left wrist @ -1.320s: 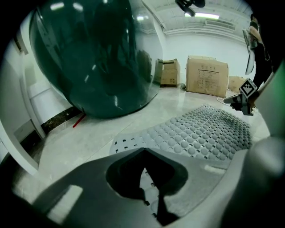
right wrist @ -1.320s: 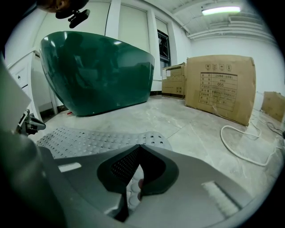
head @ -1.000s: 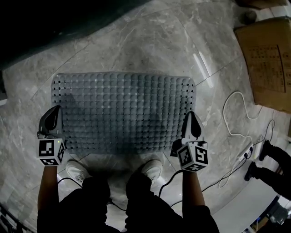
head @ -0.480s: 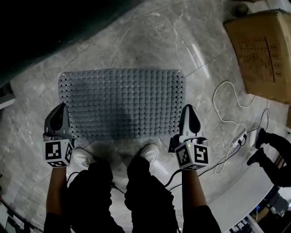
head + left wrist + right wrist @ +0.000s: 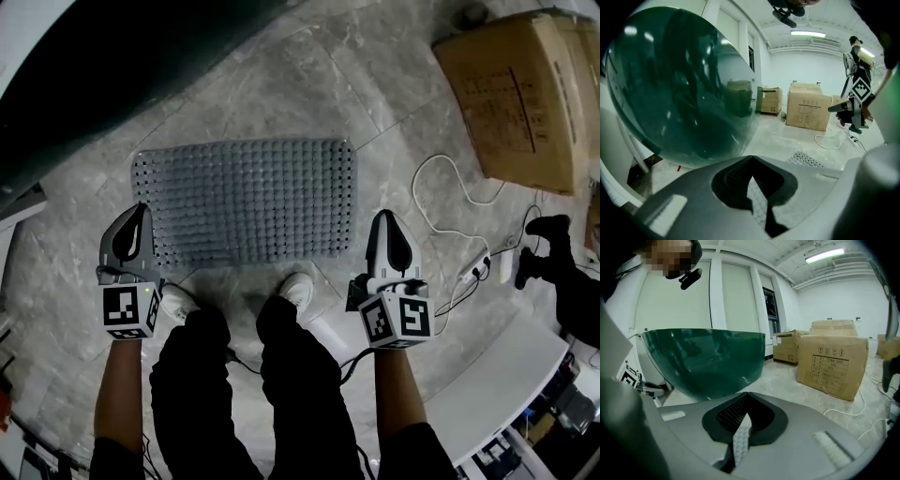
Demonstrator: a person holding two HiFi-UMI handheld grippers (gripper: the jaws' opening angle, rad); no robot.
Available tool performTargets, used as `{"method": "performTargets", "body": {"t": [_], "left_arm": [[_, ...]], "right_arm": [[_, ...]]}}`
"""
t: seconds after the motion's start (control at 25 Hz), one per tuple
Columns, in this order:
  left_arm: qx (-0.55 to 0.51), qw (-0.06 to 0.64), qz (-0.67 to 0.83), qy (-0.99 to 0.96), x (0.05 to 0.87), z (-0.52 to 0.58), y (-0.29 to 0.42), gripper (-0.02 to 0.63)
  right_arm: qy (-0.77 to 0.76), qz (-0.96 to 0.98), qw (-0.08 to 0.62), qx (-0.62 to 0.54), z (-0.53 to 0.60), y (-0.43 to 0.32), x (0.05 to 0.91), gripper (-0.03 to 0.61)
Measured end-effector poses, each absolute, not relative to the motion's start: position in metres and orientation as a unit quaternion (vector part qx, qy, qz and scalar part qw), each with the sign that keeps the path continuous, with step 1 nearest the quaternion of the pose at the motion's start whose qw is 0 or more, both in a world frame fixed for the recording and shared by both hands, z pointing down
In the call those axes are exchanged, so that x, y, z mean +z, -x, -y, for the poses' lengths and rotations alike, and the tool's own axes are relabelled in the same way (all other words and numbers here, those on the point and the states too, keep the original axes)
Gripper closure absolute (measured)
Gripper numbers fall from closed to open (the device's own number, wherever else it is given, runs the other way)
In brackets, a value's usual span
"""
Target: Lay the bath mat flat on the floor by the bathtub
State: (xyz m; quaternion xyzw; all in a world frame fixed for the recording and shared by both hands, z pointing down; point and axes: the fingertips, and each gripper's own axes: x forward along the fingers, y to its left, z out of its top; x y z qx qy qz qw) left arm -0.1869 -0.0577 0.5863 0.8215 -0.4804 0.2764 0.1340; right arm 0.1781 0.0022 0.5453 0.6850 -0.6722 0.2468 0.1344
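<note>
Holding the grey, studded bath mat (image 5: 244, 202) spread above the marble floor (image 5: 309, 84), long side running along the dark green bathtub (image 5: 112, 66) and just beside it, so roughly where the task wants it. Impossible to tell from above whether the far edge touches the tiles. Gripped at the near edge, one end each, probably to keep it stretched and free of wrinkles for the laying down. Left gripper (image 5: 139, 214): jaws closed on a strip of the bumpy mat, plain in its own view. Right gripper (image 5: 384, 223): likewise clamped tight on the mat's rim. Both held level with each other and spread about the mat's width, likely to stop any sag in the middle. White shoes (image 5: 295, 289) planted just behind the near edge, clear of the mat. Cardboard box (image 5: 511, 94) and white cable (image 5: 450, 187) well off to the right, out of the way.
</note>
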Motion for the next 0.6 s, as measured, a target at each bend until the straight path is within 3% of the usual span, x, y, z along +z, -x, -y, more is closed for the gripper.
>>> {"method": "performTargets", "body": {"t": [0.6], "left_arm": [[0.249,0.131,0.492,-0.824,0.426,0.043,0.154,0.613]], "right_arm": [[-0.682,0.69,0.121,0.212,-0.001,-0.184,0.392,0.553]]}}
